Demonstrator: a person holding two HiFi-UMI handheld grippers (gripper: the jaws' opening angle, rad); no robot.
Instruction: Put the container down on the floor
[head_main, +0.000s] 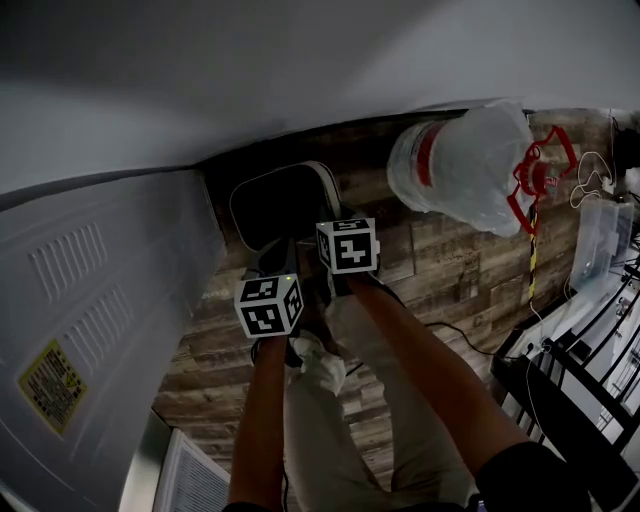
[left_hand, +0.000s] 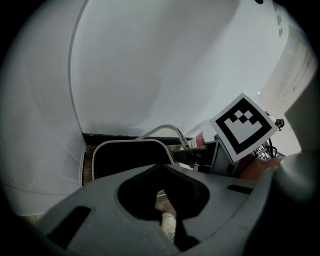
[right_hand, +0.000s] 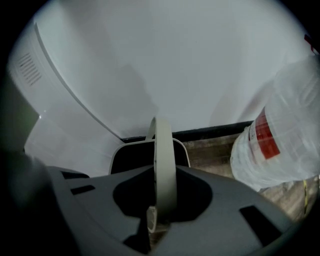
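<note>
- The right gripper is clenched on the pale handle of the container; the strap runs upright between its jaws.
- The container is a dark bin with a white rim. It sits at the far end of the wooden floor, close to the white wall and just right of a white appliance.
- The handle arches up above the rim, but whether the base touches the floor is hard to judge from these angles.
- The left gripper hangs just near and left of the right one. Its jaws are drawn together with nothing between them, and a light shoe and some floor show beyond them.
- A large water bottle with a red label, wrapped in clear plastic, lies on the floor to the right of the container and apart from it.
- A black wire rack stands at the right edge.
- The appliance carries a yellow label on its near left part.
</note>
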